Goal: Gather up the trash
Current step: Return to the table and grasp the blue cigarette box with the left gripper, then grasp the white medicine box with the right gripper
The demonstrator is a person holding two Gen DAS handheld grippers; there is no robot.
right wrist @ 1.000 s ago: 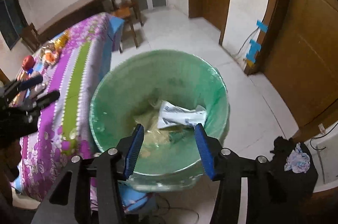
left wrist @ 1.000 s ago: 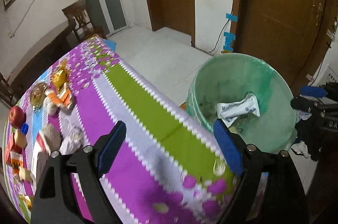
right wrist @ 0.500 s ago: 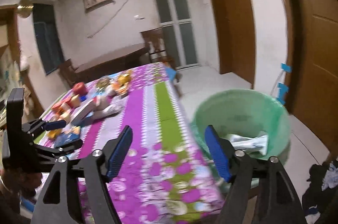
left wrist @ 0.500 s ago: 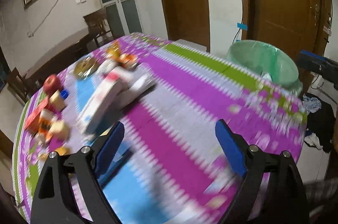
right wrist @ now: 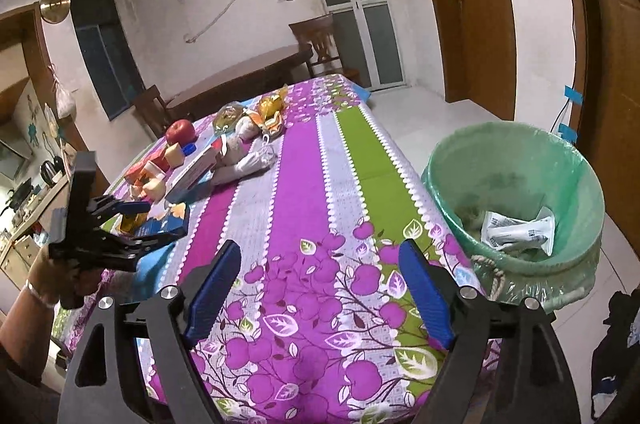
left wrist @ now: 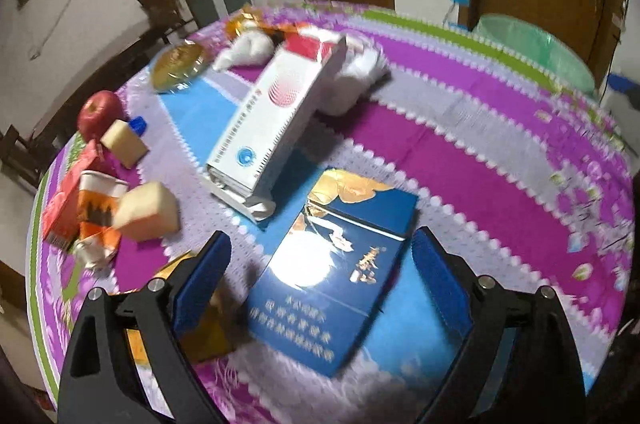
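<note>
A: The blue cigarette box (left wrist: 340,280) lies flat on the bench (left wrist: 480,128), between the left hand-held gripper (left wrist: 320,284)'s wide, just-opening jaws.

B: Lower squarely, pinch its long sides. The right hand-held gripper (right wrist: 320,288), also just opening, is empty near the green-lined bin (right wrist: 516,160).

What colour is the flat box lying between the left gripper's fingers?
Dark blue with gold decoration and pale lettering; the box shows best in the left wrist view.
</note>
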